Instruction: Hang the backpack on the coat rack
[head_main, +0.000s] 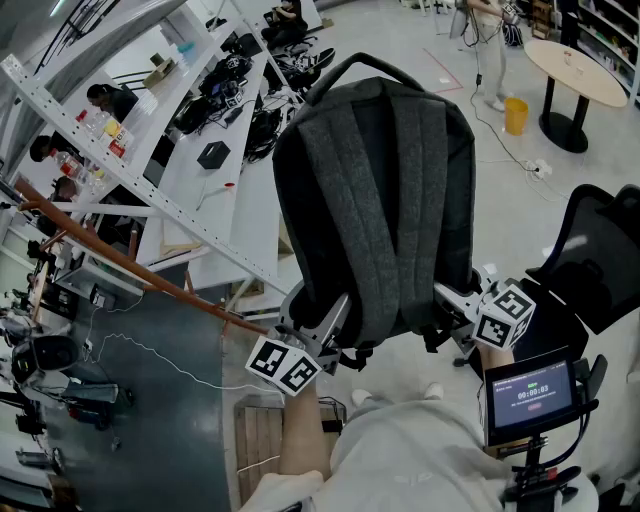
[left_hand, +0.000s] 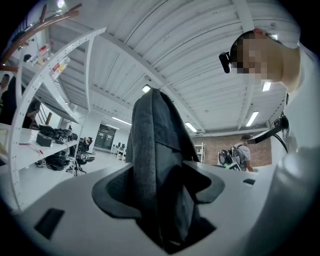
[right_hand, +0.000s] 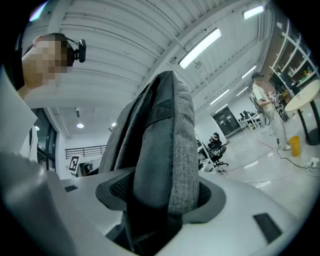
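Note:
A grey backpack (head_main: 380, 200) hangs upright in front of me, its two shoulder straps facing me and its top handle (head_main: 365, 62) uppermost. My left gripper (head_main: 325, 320) is shut on its lower left side and my right gripper (head_main: 455, 300) on its lower right side. In the left gripper view the backpack's fabric (left_hand: 155, 150) fills the gap of the left gripper (left_hand: 160, 192). The right gripper view shows the same grey cloth (right_hand: 165, 140) pinched in the right gripper (right_hand: 162, 195). A brown wooden bar (head_main: 120, 255), perhaps the coat rack, slants at the left, apart from the bag.
A white perforated shelf beam (head_main: 130, 180) crosses the left side above white desks (head_main: 205, 185) with dark clutter. At the right stand a black office chair (head_main: 600, 260), a small screen on a stand (head_main: 530, 395), a round table (head_main: 575, 65) and a yellow bin (head_main: 515, 115). A person (head_main: 485, 40) stands far off.

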